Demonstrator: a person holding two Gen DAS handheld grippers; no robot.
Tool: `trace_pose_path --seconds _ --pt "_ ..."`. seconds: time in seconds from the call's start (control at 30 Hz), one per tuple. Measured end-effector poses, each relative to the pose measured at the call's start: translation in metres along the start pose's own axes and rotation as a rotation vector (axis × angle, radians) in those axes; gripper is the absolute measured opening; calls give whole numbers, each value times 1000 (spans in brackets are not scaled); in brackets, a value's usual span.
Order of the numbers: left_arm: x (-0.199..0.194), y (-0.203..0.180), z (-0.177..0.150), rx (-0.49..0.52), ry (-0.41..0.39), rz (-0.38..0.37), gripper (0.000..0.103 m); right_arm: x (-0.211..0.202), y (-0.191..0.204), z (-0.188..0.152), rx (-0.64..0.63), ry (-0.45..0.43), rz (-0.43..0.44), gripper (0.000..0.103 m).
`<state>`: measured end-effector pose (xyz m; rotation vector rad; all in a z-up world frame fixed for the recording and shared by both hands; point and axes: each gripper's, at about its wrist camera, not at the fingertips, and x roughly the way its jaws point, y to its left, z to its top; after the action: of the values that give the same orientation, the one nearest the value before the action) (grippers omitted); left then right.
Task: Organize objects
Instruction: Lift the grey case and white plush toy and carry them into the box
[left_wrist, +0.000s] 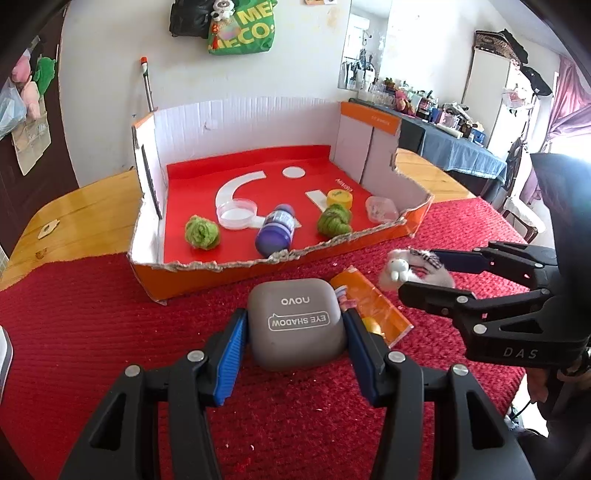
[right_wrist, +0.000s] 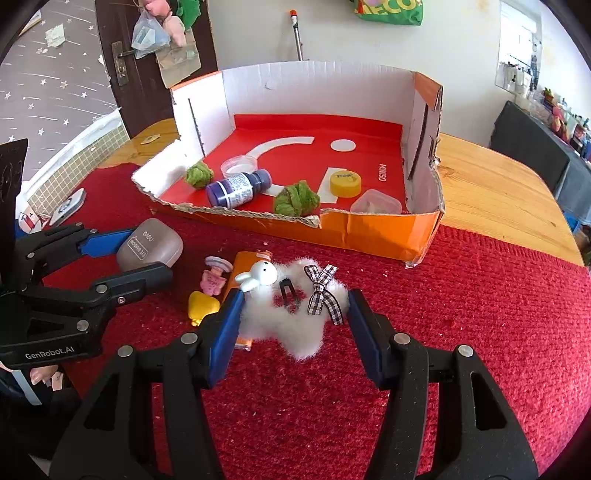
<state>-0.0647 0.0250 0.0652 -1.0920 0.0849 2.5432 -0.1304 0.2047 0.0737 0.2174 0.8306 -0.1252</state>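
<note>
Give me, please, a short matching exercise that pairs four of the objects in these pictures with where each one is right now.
Things:
1. grey eye shadow case
2. fluffy white hair clip
3. purple bottle
4. yellow heart toy

Places:
A. lying on its side in the cardboard box
B. between the left tool fingers
C. on the red cloth, held by nothing
D. between the right tool fingers

Pairs: 1-B, 2-D, 3-A, 4-C

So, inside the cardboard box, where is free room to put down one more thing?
The box is bare at the back, along the rear wall around the white dot. The front is crowded: two green balls, the blue bottle, the clear lid, the yellow cap and the clear tub.
</note>
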Motion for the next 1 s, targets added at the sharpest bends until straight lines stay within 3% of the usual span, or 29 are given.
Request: trace_pose_path --seconds 0.27,0.5,0.67,1.0 --pt "-28 -1 26 8 -54 -35 54 -33 9 16 -41 -74 34 55" --pt "-14 11 68 5 -45 -46 54 -35 3 58 -63 -97 22 55" --pt "20 26 97 9 7 -14 54 -13 -3 93 -76 -72 -30 55" --pt "82 51 130 3 115 45 54 65 -17 148 -108 86 -126 55"
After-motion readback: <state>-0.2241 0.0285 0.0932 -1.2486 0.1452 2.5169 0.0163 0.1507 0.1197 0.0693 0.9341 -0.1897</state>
